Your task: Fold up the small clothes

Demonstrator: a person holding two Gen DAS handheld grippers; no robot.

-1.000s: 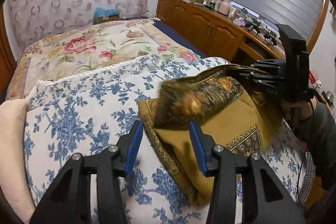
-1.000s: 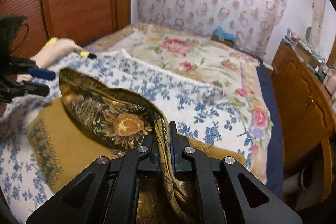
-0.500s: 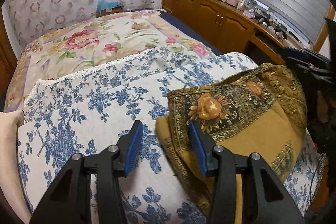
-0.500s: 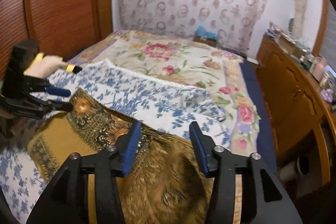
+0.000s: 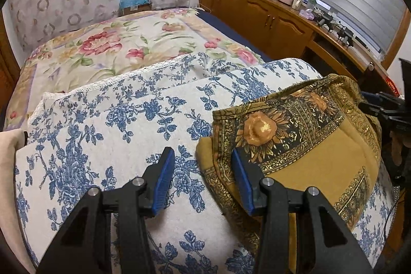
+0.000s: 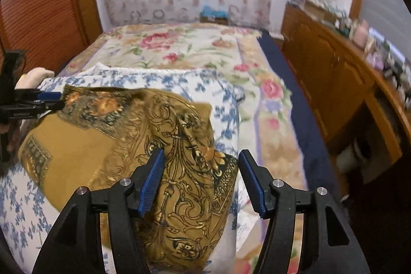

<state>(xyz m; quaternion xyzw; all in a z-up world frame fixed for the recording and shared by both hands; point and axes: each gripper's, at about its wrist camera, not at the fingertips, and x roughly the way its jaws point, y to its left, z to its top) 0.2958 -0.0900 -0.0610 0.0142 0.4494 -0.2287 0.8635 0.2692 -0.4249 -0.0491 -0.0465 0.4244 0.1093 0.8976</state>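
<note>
A mustard cloth with a dark sunflower border (image 5: 303,145) lies folded on a blue-flowered white cover (image 5: 102,135). My left gripper (image 5: 203,181) is open and empty, its right finger over the cloth's left edge. My right gripper (image 6: 201,181) is open and empty, hovering above the cloth's gold-scroll end (image 6: 185,150). The left gripper shows at the far left of the right wrist view (image 6: 38,102), by the cloth's far corner. The right gripper shows at the right edge of the left wrist view (image 5: 385,107).
A rose-patterned bedspread (image 5: 123,48) covers the bed beyond. A wooden cabinet with clutter (image 5: 277,14) runs along the right. A wooden headboard panel (image 6: 43,17) stands at the left. A cream pillow (image 5: 10,171) lies by the cover's left edge.
My right gripper opened and let go of the cloth's folded-over end, which now lies flat on the cloth. The right gripper drew back. My left gripper stayed open and shifted slightly left.
</note>
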